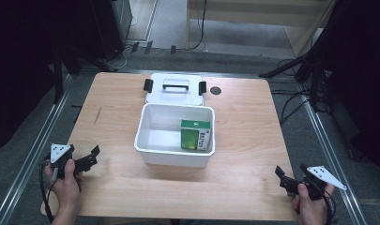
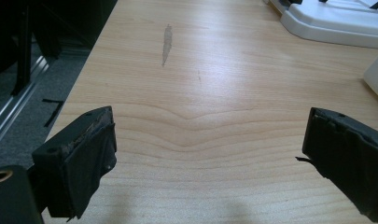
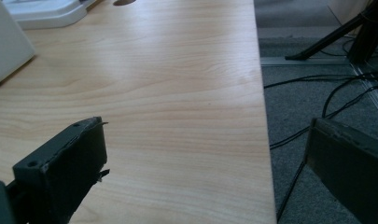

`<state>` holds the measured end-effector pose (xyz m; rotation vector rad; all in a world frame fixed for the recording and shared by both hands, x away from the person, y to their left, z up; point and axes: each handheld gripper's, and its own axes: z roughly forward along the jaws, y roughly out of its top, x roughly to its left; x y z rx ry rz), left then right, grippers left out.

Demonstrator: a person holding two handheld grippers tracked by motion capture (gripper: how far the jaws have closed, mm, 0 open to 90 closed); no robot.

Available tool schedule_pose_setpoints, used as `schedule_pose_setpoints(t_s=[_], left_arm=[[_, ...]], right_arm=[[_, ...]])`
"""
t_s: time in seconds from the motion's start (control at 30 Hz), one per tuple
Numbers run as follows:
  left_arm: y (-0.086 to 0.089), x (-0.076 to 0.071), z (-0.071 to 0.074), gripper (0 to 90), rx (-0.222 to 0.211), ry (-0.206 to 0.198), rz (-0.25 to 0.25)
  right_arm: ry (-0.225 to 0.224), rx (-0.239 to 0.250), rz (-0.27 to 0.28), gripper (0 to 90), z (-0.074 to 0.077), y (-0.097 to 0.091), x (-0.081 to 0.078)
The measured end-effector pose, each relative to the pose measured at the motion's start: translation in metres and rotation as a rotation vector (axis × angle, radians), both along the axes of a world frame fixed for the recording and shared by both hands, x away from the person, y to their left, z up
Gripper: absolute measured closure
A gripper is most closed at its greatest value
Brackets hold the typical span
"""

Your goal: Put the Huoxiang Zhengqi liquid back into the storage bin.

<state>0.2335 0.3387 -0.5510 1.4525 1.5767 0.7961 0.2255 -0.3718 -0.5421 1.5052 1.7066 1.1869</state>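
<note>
White plastic is forming the open bin [image 1: 152, 123] that is sitting at the centre of the wooden worktop [image 1: 244, 140], and a green carton [image 1: 195, 135] is standing inside it toward 3 o'clock, close to the right wall. The carton is looking light, stiff-sided yet crushable, so pinching its two broad faces near the top is seeming wisest. The lid [image 1: 174, 89] is lying at 12 o'clock, touching the bin. The left gripper [image 1: 88, 159] at 8 o'clock and the right gripper [image 1: 282, 177] at 4 o'clock are both hovering spread and empty.
</note>
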Motion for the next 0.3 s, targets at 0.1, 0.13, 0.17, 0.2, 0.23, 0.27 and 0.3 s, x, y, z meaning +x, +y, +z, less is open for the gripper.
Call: schedule_pose_setpoints(t_s=[0.1,0.13,0.17,0.2,0.23,0.27,0.3], left_arm=[[0.001,0.0001,-0.0001,3.8,-0.009,0.0,0.003],[0.0011,0.0,-0.0002,3.8,-0.012,0.0,0.003],[0.0008,0.0001,-0.0002,3.8,-0.01,-0.001,0.006],[0.0007,0.0,-0.0001,3.8,-0.008,0.0,0.005],[0.0002,-0.0001,-0.0001,3.8,-0.006,0.001,0.005],[-0.0001,-0.0003,0.0,3.8,-0.005,0.001,0.005],[-0.0003,-0.0008,0.0,3.8,-0.007,0.001,0.004]], right_arm=[[0.0,-0.011,0.025,0.0,-0.0012,0.0027,-0.0014],[0.003,-0.004,0.028,0.0,-0.0015,0.0023,-0.0008],[0.005,0.006,0.034,0.0,-0.0019,0.0014,0.0001],[0.01,0.016,0.032,0.0,-0.002,0.0008,0.0004],[0.009,0.019,0.034,0.0,-0.0022,0.0001,0.0007],[0.009,0.026,0.038,0.0,-0.0024,-0.0002,0.0009],[0.013,0.031,0.042,0.0,-0.0025,-0.0001,0.0008]])
